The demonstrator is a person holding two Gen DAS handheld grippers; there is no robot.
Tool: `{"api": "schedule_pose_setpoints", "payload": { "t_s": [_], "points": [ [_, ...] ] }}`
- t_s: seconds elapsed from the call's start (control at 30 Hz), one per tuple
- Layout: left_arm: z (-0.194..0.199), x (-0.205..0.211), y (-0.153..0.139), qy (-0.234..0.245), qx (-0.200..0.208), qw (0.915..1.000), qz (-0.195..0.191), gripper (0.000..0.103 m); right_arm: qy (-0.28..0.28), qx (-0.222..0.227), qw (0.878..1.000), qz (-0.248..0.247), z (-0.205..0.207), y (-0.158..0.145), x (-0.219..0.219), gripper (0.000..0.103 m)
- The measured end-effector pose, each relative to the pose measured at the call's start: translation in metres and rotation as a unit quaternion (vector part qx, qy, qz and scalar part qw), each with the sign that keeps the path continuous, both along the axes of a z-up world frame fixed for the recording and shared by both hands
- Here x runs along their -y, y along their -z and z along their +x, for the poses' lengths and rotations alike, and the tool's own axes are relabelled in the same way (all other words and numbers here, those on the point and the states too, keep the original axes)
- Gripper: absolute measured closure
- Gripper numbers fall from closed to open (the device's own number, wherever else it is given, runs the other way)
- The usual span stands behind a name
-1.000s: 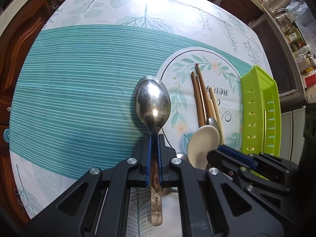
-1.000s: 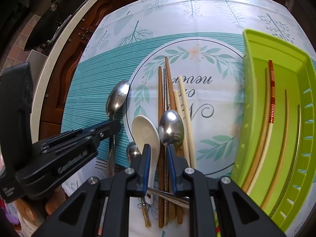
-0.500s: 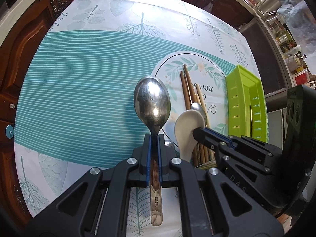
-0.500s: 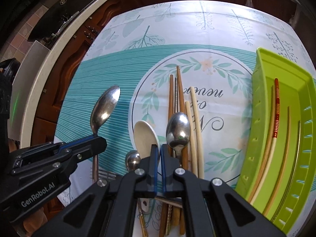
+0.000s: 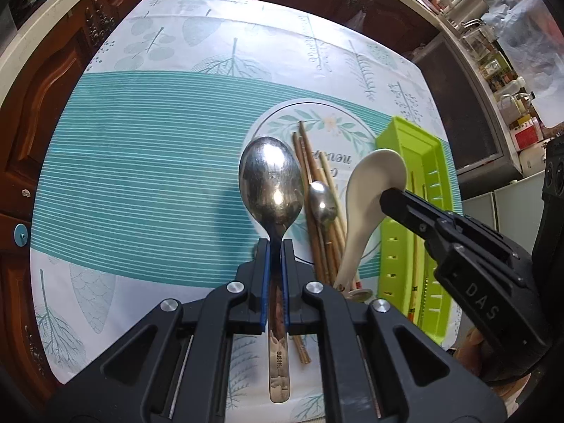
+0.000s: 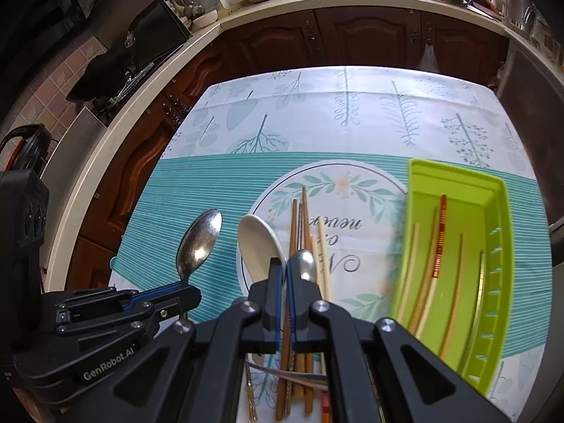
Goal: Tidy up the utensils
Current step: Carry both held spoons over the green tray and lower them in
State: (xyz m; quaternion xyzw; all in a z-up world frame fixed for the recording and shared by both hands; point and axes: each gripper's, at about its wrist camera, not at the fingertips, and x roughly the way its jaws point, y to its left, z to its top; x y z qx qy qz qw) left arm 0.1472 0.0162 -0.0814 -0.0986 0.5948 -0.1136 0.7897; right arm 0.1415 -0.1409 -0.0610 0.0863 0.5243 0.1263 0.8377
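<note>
A wide stretch of bare teal-striped tablecloth [image 5: 141, 176] is left open toward the wooden cabinets [image 6: 352, 42], while the green tray [image 6: 493, 246], holding several chopsticks, is set near the cloth's right edge. "GenRobot.AI" is printed on the left gripper [image 5: 275, 246] body and "DAS" on the right gripper [image 6: 284, 268], and "SUS 316L" seems stamped on the metal spoon [image 5: 271, 183] handle. Both grippers are pitched steeply down above the table: the left is clamped on the metal spoon's neck, the right on the white ceramic spoon [image 6: 259, 243], with loose chopsticks [image 6: 299, 232] and a small spoon [image 5: 322, 202] lying beneath.
</note>
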Motion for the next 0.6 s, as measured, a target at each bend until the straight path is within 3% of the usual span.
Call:
{"api": "schedule_pose_setpoints", "payload": {
  "t_s": [0.37,0.6],
  "points": [
    [-0.014,0.076,-0.022,0.048,0.016,0.9985,-0.021,0.100,0.050,-0.001,0.999,-0.016,-0.027,-0.031,0.071,0.101],
    [-0.016,0.136,-0.019,0.076,0.014,0.9966,-0.029,0.100,0.083,-0.014,0.995,-0.052,-0.042,-0.023,0.113,0.101]
  ]
}}
